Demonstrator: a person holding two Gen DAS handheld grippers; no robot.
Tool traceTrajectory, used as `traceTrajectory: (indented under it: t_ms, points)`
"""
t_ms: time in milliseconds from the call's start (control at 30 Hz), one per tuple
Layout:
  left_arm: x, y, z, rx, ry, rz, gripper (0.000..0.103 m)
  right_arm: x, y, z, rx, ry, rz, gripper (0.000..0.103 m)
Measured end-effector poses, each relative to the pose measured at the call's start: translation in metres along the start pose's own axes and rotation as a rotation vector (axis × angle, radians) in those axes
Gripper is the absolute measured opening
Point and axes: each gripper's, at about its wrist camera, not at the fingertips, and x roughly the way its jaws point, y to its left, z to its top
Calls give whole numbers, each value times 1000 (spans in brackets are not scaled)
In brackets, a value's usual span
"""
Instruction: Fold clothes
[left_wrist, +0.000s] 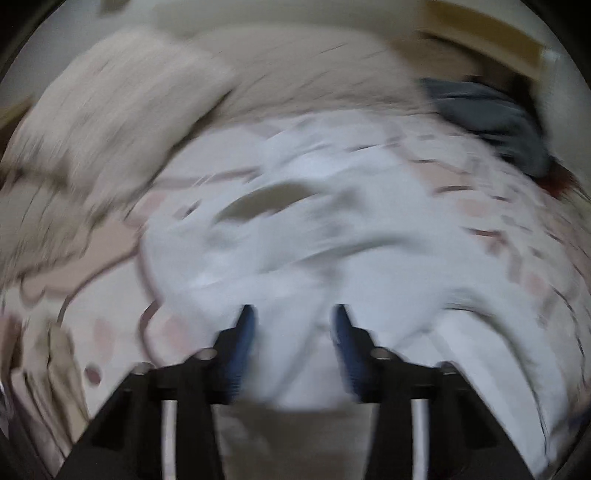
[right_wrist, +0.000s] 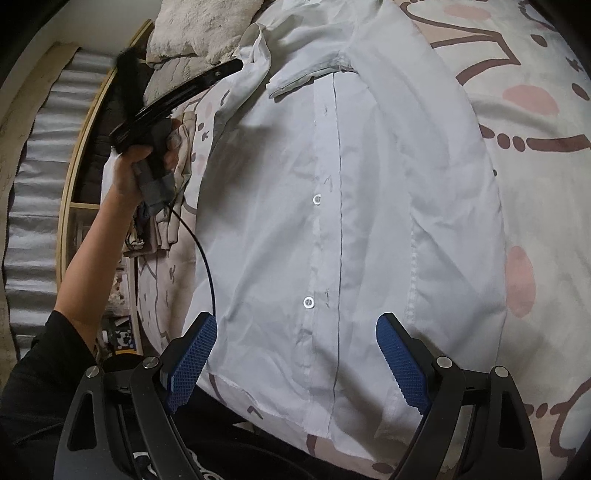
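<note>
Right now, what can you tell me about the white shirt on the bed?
The white shirt is thin woven cloth, creased, lying front up and buttoned on the patterned bedspread. Its collar points away, its hem toward the right gripper, whose open jaws hang above the hem. Two buttons show along the front. The left gripper has cloth between its jaws at the far shoulder.

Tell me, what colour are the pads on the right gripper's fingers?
Blue, with a fine grid texture; the pads show best in the right wrist view.
</note>
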Motion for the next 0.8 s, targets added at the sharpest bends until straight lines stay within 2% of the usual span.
traceTrajectory:
  t_ms: [133,267,333,367,400,433,633,800]
  points:
    - [18,6,1,-15,32,57,37,0,-1,0,3,4,1,88]
    - [33,5,4,-31,47,114,45,1,-1,2,6,8,0,88]
    - [37,7,4,-46,49,114,45,2,-2,3,8,10,0,88]
    - [40,9,4,-56,55,96,41,2,-2,3,9,12,1,88]
    - [41,10,4,-67,63,75,19,2,-3,3,11,16,1,88]
    - [41,10,4,-72,66,64,5,3,-3,3,13,20,3,88]
    - [13,2,-1,-40,-18,18,5,5,-4,3,15,34,6,88]
    - [-25,-22,-6,88,-128,8,5,4,-4,3,14,30,3,88]
